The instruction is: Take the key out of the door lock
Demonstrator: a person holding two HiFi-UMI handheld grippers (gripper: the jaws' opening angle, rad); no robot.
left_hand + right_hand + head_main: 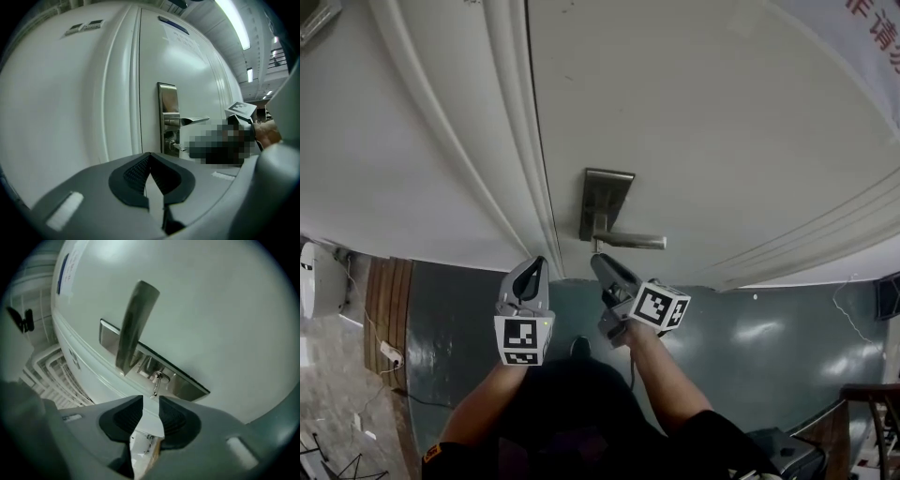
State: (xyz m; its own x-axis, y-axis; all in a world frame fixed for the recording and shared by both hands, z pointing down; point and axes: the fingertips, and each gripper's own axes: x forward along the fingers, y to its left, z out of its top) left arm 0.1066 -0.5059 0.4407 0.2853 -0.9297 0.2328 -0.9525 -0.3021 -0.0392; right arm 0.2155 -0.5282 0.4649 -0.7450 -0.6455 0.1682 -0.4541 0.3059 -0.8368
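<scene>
A small silver key (156, 382) sticks out of the keyhole in the steel lock plate (187, 385), just below the lever handle (133, 324). My right gripper (151, 398) is open by a narrow gap. The key's free end sits right at the mouth of that gap, touched by neither pad. In the head view the right gripper (598, 261) points up at the key (595, 247) under the lever handle (630, 241). My left gripper (538, 264) hangs beside it to the left, shut and empty. From the left gripper (149, 154) I see the key (180, 146) from the side.
The white door (703, 122) fills the view, with its moulded frame (459, 131) on the left. A grey-green floor (750, 347) lies below. A power strip (391, 353) lies at the left wall and dark furniture (872, 412) stands at the lower right.
</scene>
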